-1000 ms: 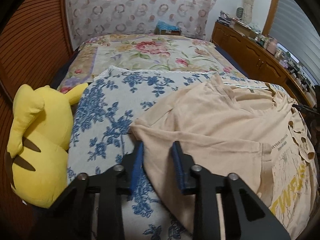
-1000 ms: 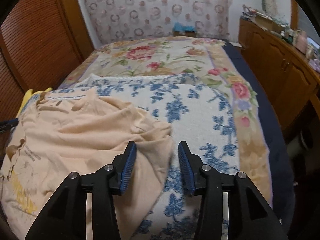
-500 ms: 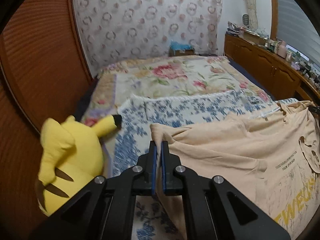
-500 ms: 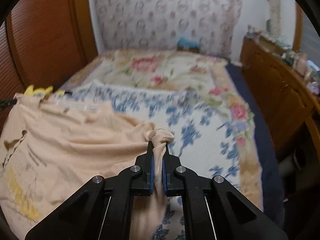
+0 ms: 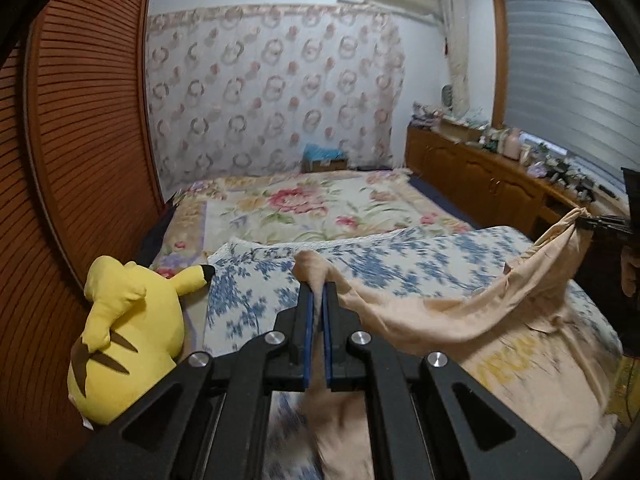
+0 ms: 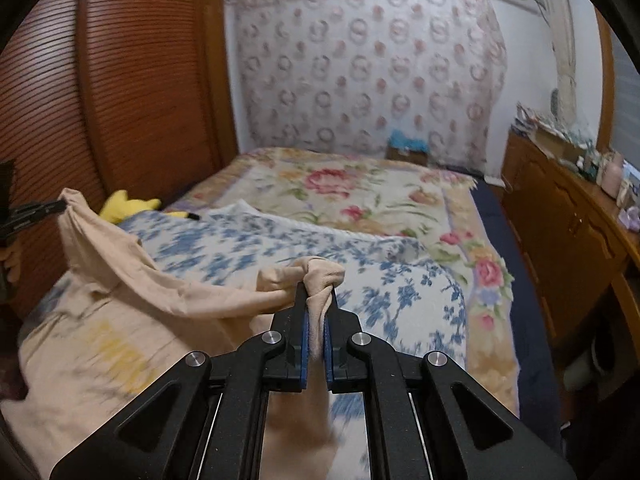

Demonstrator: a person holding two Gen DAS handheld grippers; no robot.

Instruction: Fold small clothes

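A peach T-shirt (image 5: 460, 312) with yellow print is lifted at two corners above the blue-flowered cloth (image 5: 400, 256) on the bed. My left gripper (image 5: 316, 292) is shut on one corner, a tuft of fabric sticking out past its blue pads. My right gripper (image 6: 316, 300) is shut on the other corner, where the fabric bunches into a knot (image 6: 320, 272). The shirt's top edge sags between the two grips, and its printed lower part (image 6: 104, 356) still rests on the bed. Each view shows the other gripper at its side edge, the right gripper (image 5: 600, 222) and the left gripper (image 6: 36, 210).
A yellow plush toy (image 5: 128, 332) lies at the left bed edge against the ribbed wooden wall (image 5: 80, 140). A flowered blanket (image 5: 312, 204) covers the far bed. A wooden sideboard (image 6: 568, 232) with clutter runs along the right. A small box (image 5: 324, 160) stands by the far wall.
Both grippers closed on the shirt's corners, then rose and tilted up, lifting the shirt's edge off the bed. The shirt, flat before, now hangs stretched between them.
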